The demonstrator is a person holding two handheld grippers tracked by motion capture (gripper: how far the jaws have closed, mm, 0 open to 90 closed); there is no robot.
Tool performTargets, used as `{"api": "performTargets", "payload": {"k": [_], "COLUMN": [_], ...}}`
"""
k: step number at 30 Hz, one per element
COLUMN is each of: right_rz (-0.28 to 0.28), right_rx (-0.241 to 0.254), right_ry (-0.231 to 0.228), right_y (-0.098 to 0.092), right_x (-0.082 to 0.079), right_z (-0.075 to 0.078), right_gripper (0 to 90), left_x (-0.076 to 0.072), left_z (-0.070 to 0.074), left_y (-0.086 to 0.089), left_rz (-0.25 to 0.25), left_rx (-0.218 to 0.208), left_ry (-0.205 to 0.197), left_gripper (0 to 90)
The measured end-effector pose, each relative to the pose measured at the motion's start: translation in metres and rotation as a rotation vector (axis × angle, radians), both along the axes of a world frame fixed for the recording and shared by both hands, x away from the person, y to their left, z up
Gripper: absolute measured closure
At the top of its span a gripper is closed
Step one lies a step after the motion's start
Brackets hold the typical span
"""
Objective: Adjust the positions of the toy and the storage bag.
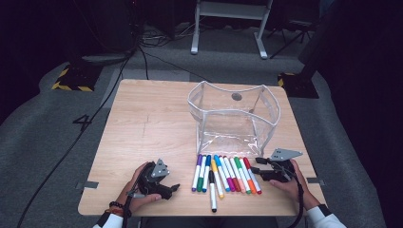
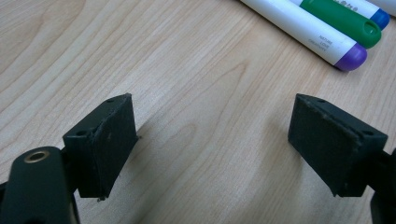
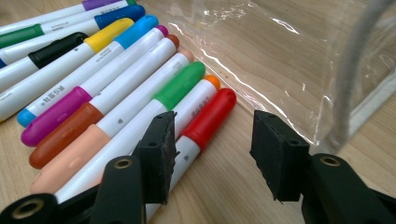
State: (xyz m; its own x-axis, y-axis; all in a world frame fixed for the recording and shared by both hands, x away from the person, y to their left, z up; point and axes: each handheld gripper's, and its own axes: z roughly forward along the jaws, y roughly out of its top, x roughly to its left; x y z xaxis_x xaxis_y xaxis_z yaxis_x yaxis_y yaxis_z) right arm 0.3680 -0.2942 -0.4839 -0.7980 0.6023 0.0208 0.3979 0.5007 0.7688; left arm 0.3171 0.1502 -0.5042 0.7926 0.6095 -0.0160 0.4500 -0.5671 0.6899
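- Markers [image 1: 223, 173] lie in a row on the near part of the table [image 1: 142, 128], just in front of the clear plastic pouch [image 1: 233, 116], which stands open-topped towards the far right.
- Judging by the layout, I am at the start of picking one marker from the row to put into the pouch; none looks lifted yet.
- My right gripper [image 1: 259, 172] sits at the right end of the row, jaws apart with nothing between the pads; in the right gripper view the red marker [image 3: 205, 122] lies just left of the gap, partly behind my left-hand jaw, with the pouch wall close on the other side.
- My left gripper [image 1: 175, 188] rests low over bare wood left of the row, jaws wide and empty; in the left gripper view the purple-capped marker [image 2: 322, 42] lies ahead, apart from the pads.
- Next I think the right gripper must shift sideways so the red marker sits between the pads, then close across its barrel.
- Neighbouring markers touch it, so I would come down squarely to avoid rolling them.
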Motion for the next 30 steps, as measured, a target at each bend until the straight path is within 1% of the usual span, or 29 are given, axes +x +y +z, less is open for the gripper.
{"api": "performTargets", "payload": {"k": [2, 3, 4, 5, 6, 7, 8, 9, 10, 11, 12, 13, 14, 15, 16, 17, 21, 25, 27, 28, 29, 30], "right_rz": [0.010, 0.016, 0.016, 0.018, 0.018, 0.011, 0.011, -0.002, -0.002, -0.024, -0.024, -0.037, -0.037, -0.049, -0.049, -0.065, -0.061, -0.054, -0.052, -0.052, -0.046, -0.046], "right_rx": [-0.001, -0.026, -0.026, -0.056, -0.056, -0.074, -0.074, -0.069, -0.069, -0.071, -0.071, -0.070, -0.070, -0.076, -0.076, -0.085, -0.076, -0.079, -0.060, -0.060, -0.042, -0.042], "right_ry": [0.003, 0.004, 0.004, 0.003, 0.003, 0.013, 0.013, 0.022, 0.022, 0.022, 0.022, 0.025, 0.025, 0.022, 0.022, 0.019, 0.019, 0.021, 0.027, 0.027, 0.020, 0.020], "right_y": [0.003, 0.006, 0.006, 0.009, 0.009, 0.008, 0.008, 0.005, 0.005, 0.001, 0.001, -0.002, -0.002, -0.004, -0.004, -0.006, -0.011, -0.018, -0.024, -0.024, -0.028, -0.028], "right_x": [0.000, 0.001, 0.001, 0.003, 0.003, 0.006, 0.006, 0.008, 0.008, 0.011, 0.011, 0.012, 0.012, 0.013, 0.013, 0.013, 0.013, 0.013, 0.012, 0.012, 0.011, 0.011], "right_z": [-0.001, -0.004, -0.004, -0.008, -0.008, -0.011, -0.011, -0.013, -0.013, -0.012, -0.012, -0.012, -0.012, -0.011, -0.011, -0.011, -0.011, -0.011, -0.010, -0.010, -0.007, -0.007], "right_gripper": [49.8, 51.1, 51.1, 52.5, 52.5, 55.8, 55.8, 60.8, 60.8, 66.7, 66.7, 71.1, 71.1, 73.5, 73.5, 74.0, 74.3, 74.5, 74.6, 74.6, 74.6, 74.6], "left_x": [0.000, 0.000, 0.000, 0.000, 0.000, 0.000, 0.000, 0.000, 0.000, 0.000, 0.000, 0.000, 0.000, 0.000, 0.000, 0.000, 0.001, 0.002, 0.003, 0.003, 0.003, 0.003], "left_z": [0.000, 0.000, 0.000, 0.000, 0.000, 0.000, 0.000, 0.000, 0.000, 0.000, 0.000, 0.000, 0.000, 0.000, 0.000, 0.000, 0.000, 0.000, 0.000, 0.000, 0.000, 0.000], "left_y": [0.000, 0.000, 0.000, 0.000, 0.000, 0.000, 0.000, 0.000, 0.000, 0.000, 0.000, 0.000, 0.000, 0.000, 0.000, 0.000, 0.000, 0.001, 0.001, 0.001, 0.002, 0.002], "left_rz": [0.000, 0.000, 0.000, 0.000, 0.000, 0.000, 0.000, 0.000, 0.000, 0.000, 0.000, 0.000, 0.000, 0.000, 0.000, -0.001, -0.004, -0.011, -0.014, -0.014, -0.016, -0.016], "left_rx": [0.000, 0.001, 0.001, 0.001, 0.001, 0.001, 0.001, 0.001, 0.001, 0.001, 0.001, 0.000, 0.000, 0.000, 0.000, 0.000, 0.003, 0.003, 0.002, 0.002, 0.002, 0.002], "left_ry": [0.000, 0.000, 0.000, -0.001, -0.001, -0.001, -0.001, 0.000, 0.000, -0.001, -0.001, 0.000, 0.000, 0.000, 0.000, 0.000, 0.001, 0.001, -0.001, -0.001, 0.000, 0.000], "left_gripper": [15.5, 15.5, 15.5, 15.5, 15.5, 15.5, 15.5, 15.5, 15.5, 15.5, 15.5, 15.5, 15.5, 15.5, 15.5, 15.4, 15.2, 15.0, 15.0, 15.0, 15.0, 15.0]}}
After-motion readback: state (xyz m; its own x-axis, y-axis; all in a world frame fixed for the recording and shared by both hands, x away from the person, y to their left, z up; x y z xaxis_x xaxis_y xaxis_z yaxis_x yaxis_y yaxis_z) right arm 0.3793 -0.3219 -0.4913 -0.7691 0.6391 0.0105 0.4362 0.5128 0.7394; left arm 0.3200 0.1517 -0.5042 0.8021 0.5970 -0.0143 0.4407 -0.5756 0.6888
